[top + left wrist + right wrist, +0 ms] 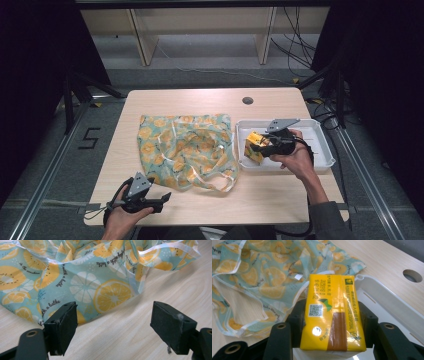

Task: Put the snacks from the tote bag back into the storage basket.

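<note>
The yellow carton (256, 145) is what we are moving here, and it sits clamped in our right tool over the left end of the white tray (326, 161), lifted or just lifting, though from the high view we cannot quite tell whether its underside has cleared the tray floor. Starting at the left: our left tool (166, 197) rests low near the front edge of the desk (280, 200), its jaws spread wide with nothing between them, pointed at the near hem of the fruit-print bag (185, 150), which lies crumpled and mostly flat in the middle of the desk. To do this step well, we judge the left tool should take hold of one layer of the bag's rim, where the pale binding (130, 267) runs along the opening, and raise it so the mouth gapes; pinching both layers together would shut it instead. Moving right, the bag's edge lies just beside the tray wall, so the carry is short. Our right tool (332, 322) has its jaws closed on the carton's two narrow sides, the printed face up. We should keep that grip square, lift clear of the tray rim, then bring the carton in low and end-first, letting go only once it is well inside the fabric.
</note>
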`<state>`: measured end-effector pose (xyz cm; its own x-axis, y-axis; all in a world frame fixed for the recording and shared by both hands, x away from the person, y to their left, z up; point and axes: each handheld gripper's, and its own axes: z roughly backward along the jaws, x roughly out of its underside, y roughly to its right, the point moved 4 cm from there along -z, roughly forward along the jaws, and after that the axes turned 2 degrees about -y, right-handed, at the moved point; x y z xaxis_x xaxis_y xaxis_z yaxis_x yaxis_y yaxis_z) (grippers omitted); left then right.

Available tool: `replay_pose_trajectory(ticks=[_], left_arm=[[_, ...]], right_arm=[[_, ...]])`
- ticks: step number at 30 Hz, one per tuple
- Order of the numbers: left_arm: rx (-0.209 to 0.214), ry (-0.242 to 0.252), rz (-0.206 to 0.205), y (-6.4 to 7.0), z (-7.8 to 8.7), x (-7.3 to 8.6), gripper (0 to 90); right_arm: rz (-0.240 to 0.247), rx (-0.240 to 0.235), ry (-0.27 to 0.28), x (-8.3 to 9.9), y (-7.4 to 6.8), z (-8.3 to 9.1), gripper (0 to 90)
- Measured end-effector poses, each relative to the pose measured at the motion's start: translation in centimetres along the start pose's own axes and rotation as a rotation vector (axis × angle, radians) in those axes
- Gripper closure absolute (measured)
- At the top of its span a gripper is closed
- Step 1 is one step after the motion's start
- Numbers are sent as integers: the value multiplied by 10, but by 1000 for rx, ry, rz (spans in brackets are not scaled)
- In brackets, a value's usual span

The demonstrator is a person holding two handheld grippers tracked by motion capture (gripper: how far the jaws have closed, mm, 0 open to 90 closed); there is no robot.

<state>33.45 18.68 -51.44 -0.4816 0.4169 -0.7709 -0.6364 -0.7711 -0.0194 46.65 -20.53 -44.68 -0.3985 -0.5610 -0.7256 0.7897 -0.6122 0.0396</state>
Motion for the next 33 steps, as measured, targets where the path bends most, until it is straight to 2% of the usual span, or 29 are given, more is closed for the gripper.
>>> replay_pose_trajectory(ticks=[1, 2, 3, 4, 6, 7, 8, 10, 11, 13, 14, 15, 16, 17, 21, 22, 24, 26, 28, 31, 32, 33], left_arm=[[1, 18, 23, 2, -2, -1, 211], [-1, 19, 20, 1, -2, -1, 211], [0, -8, -12, 0, 0, 0, 211], [5, -3, 11, 1, -1, 1, 211], [11, 31, 44, 4, -3, -1, 211], [6, 9, 18, 2, -1, -1, 211], [7, 24, 32, 3, -2, -1, 211], [10, 13, 1, 2, -1, -1, 211], [9, 32, 23, 3, -2, -2, 210], [9, 1, -12, 1, -1, -1, 211], [5, 1, -13, 1, -1, -1, 210], [6, 23, 13, 3, -2, -1, 211], [11, 27, 17, 3, -2, -2, 210], [9, 7, -10, 1, -1, -1, 210], [10, 5, -8, 1, -1, -1, 210], [9, 25, 14, 2, -2, -2, 210], [10, 0, -14, 0, -1, -2, 210], [14, 5, 10, 2, -2, -1, 210], [12, 4, -13, 1, -1, -1, 210], [9, -5, -18, 1, -2, -1, 210], [10, 18, -4, 2, -3, -1, 210], [13, 3, -19, 1, -2, -1, 210]], right_arm=[[3, -2, 0, 1, 0, -1, 521], [-1, -2, -8, 2, 0, -1, 521], [14, -10, -8, 3, 1, -1, 521], [4, -6, -13, 4, 1, -1, 521], [19, -8, -17, 5, 1, -3, 521], [19, -11, -22, 6, 1, -2, 521], [36, -10, -14, 6, 3, -2, 521], [39, -24, -5, 7, 3, -4, 521], [36, -27, -5, 7, 3, -4, 521], [22, -29, -15, 9, 1, -3, 521], [27, -26, -10, 9, 1, -4, 521], [21, -36, -17, 10, 0, -5, 521], [18, -37, -29, 11, 1, -4, 521], [17, -33, -21, 11, 1, -6, 521], [29, -50, -31, 13, 1, -8, 520], [30, -52, -22, 13, 0, -10, 520], [28, -50, -26, 14, 0, -10, 519], [22, -60, -20, 15, 1, -10, 519], [33, -49, -19, 15, 1, -10, 519], [51, -65, -26, 15, 1, -9, 517], [34, -61, -17, 16, 1, -10, 516], [40, -67, -15, 16, 2, -10, 516]])
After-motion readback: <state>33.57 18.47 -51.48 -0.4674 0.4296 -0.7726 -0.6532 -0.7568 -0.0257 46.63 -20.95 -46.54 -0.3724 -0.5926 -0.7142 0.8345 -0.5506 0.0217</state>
